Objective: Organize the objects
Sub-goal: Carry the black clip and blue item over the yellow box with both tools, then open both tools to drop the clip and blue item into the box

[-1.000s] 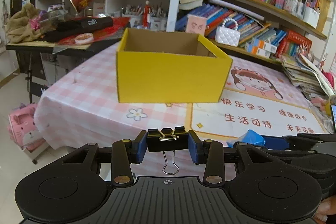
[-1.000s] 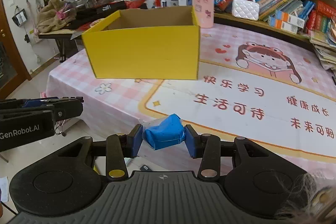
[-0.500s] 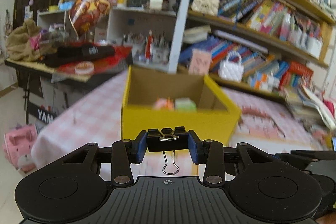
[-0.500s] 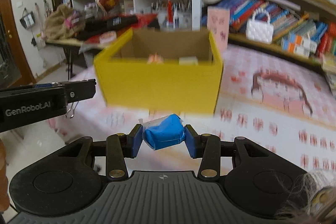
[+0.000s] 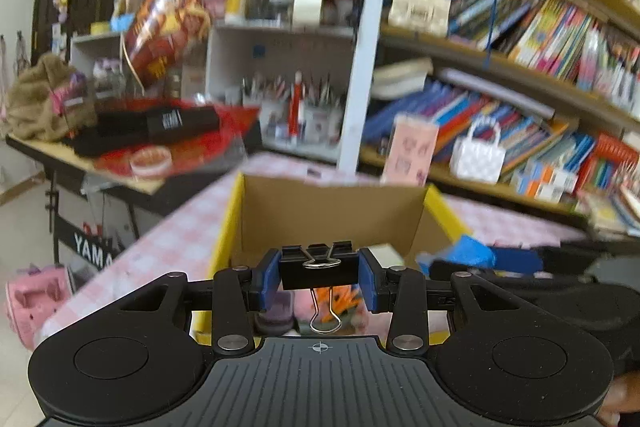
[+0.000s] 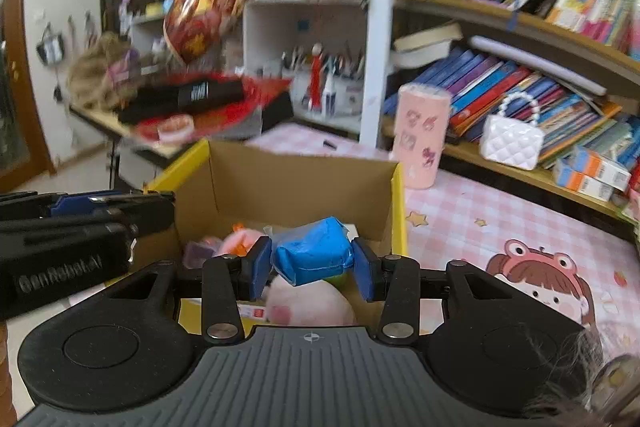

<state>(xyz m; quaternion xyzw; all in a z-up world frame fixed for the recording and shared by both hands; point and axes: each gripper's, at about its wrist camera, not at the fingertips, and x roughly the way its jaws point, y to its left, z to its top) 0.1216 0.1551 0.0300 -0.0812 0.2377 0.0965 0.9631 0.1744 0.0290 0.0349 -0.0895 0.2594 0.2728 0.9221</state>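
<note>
where blur smears it, yellow box contents half-hidden, indistinct

Right gripper, lower centre of frame: blue pads clamped on a blue wrapped packet. Directly behind it, a yellow cardboard box, open-topped, containing a pink plush item and other small objects, indistinct. Left gripper enters at centre left, over the box's left edge. Pink cup stands beyond, centre right.
</note>
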